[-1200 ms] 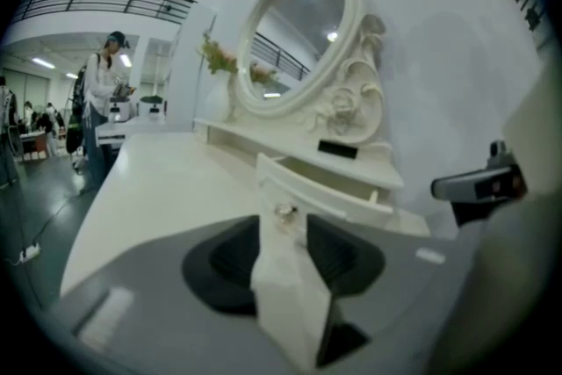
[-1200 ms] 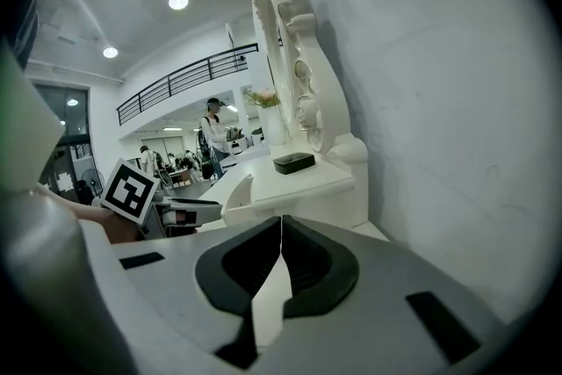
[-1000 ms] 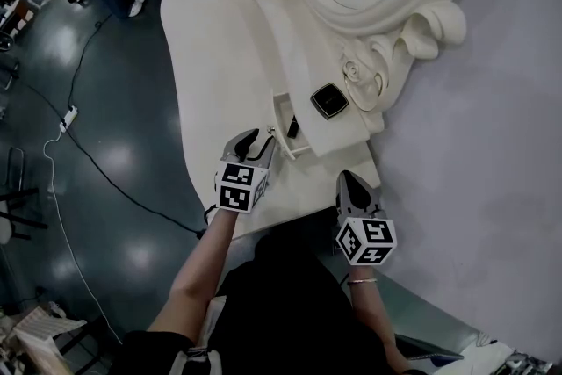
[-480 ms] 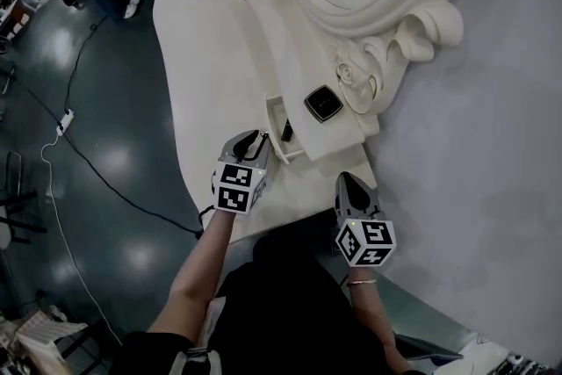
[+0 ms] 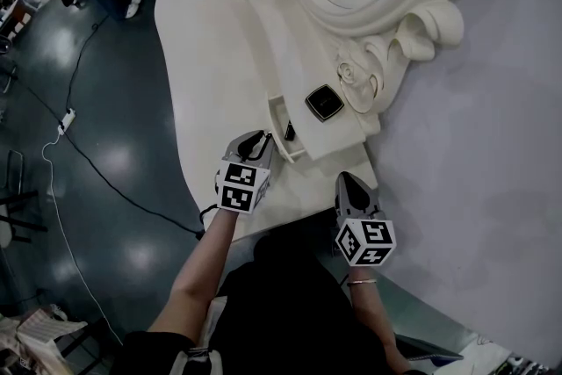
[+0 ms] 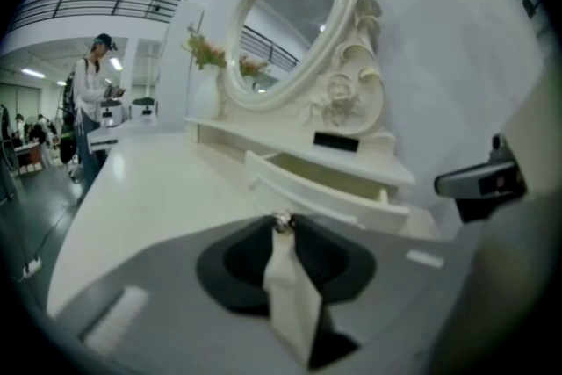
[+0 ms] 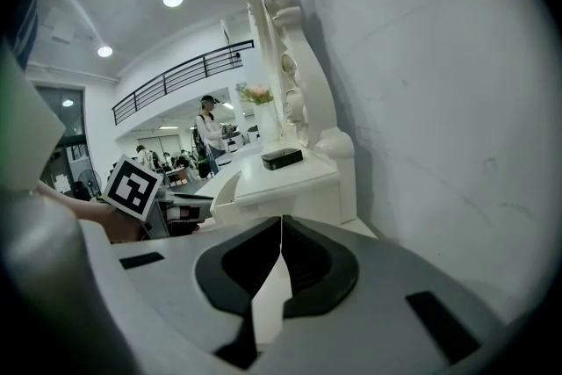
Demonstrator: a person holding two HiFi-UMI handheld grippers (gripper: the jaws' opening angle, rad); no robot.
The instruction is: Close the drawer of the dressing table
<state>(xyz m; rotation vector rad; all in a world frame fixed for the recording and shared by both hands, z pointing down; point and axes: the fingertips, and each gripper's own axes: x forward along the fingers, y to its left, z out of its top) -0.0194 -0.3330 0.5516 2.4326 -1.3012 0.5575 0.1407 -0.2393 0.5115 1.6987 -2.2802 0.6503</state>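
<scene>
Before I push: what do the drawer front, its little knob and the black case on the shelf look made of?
Drawer front: cream painted wood or board, I can't tell which. The finish is satin, with soft highlights and a moulded edge.
Knob: probably polished metal, possibly crystal. It is small and glints brightly.
Black case: likely glossy plastic, with a smooth dark top and a paler edge that catches the light.

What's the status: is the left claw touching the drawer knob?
Touching. The left gripper view shows the left claw, whose jaws have just been closing, with both tips pressed against the small shiny drawer knob between them.
</scene>
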